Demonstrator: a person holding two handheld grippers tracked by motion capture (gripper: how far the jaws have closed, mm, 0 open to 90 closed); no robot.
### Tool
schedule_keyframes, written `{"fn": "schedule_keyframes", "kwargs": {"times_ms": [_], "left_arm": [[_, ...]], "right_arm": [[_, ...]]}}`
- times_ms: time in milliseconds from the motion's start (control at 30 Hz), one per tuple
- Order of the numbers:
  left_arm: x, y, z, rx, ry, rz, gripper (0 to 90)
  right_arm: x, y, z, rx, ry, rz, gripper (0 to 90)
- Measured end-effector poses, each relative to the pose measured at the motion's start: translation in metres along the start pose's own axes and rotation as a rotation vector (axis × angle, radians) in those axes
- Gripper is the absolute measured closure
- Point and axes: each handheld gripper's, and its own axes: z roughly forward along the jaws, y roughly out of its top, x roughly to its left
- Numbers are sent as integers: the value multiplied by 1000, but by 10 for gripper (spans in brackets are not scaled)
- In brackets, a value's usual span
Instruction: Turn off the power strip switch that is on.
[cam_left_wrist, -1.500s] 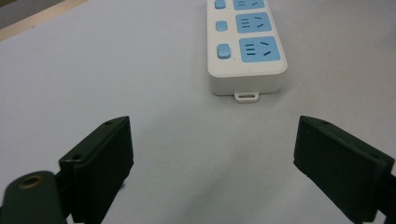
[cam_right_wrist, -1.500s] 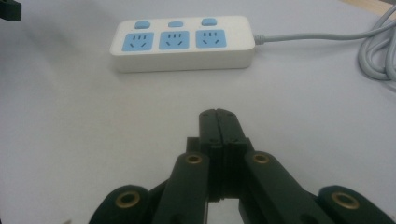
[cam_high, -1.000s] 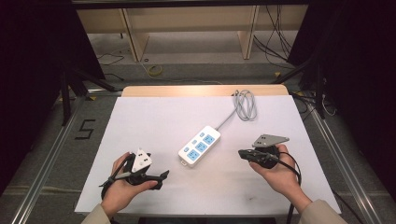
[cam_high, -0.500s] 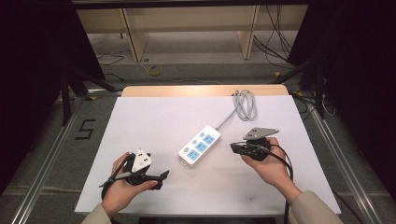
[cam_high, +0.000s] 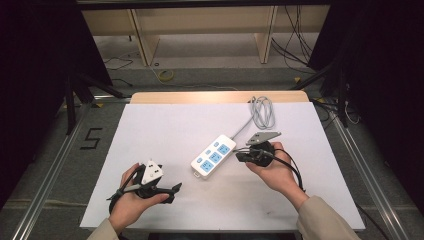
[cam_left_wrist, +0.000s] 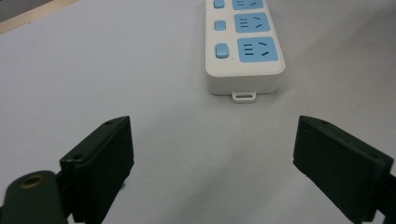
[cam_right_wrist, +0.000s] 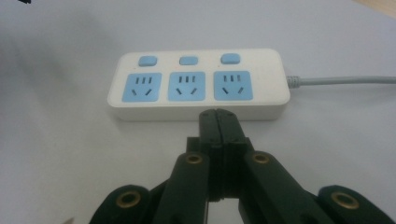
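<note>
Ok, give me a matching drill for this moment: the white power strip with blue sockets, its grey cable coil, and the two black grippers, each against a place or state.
1 white power strip with blue sockets
2 grey cable coil
3 left gripper
4 right gripper

a jaws pressed shut
b jaws wide apart
c table's middle
d far edge of table

Pairs: 1-c, 2-d, 3-b, 4-a

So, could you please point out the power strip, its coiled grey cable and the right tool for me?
power strip (cam_right_wrist: 198, 86), right gripper view, middle blue socket.
coiled grey cable (cam_high: 262, 112), high view, the looped bundle.
right tool (cam_right_wrist: 218, 122), right gripper view, tips of its closed jaws.
</note>
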Motion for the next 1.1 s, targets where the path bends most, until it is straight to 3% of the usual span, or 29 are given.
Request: {"fn": "schedule_keyframes", "kwargs": {"times_ms": [1100], "left_arm": [[-2,0,0,-6,-8,-14,123]], "right_arm": [[6,25,26,53,-3,-14,900]]}}
